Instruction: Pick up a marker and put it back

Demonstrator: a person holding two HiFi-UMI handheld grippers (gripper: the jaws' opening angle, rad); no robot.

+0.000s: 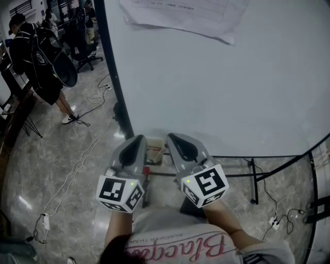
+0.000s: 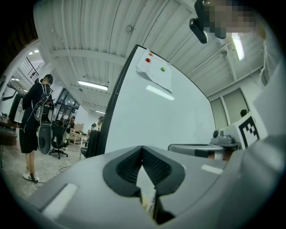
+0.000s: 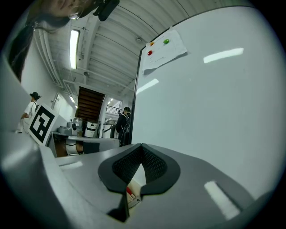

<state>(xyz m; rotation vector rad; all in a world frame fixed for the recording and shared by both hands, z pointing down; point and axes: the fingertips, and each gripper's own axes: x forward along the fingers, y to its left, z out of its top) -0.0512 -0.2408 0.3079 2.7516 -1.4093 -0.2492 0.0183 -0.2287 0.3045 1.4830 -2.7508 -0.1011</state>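
Both grippers point at the lower edge of the whiteboard (image 1: 216, 77). Between their tips in the head view sits a small beige box (image 1: 154, 150) on the board's ledge. A bit of red (image 1: 146, 169) shows just below the box. My left gripper (image 1: 138, 139) is shut, its dark pads meeting at the tip (image 2: 142, 148) with nothing between them. My right gripper (image 1: 171, 137) is also shut and empty (image 3: 141, 146). Through the gap under the right pads I see the pale box and a small red piece (image 3: 129, 192), possibly a marker. No whole marker is plainly visible.
A paper sheet (image 1: 180, 15) hangs on the board under coloured magnets (image 3: 166, 41). The board's black stand (image 1: 253, 178) and cables (image 1: 77, 165) are on the shiny floor. A person in black (image 1: 41, 62) stands far left near an office chair (image 1: 85, 51).
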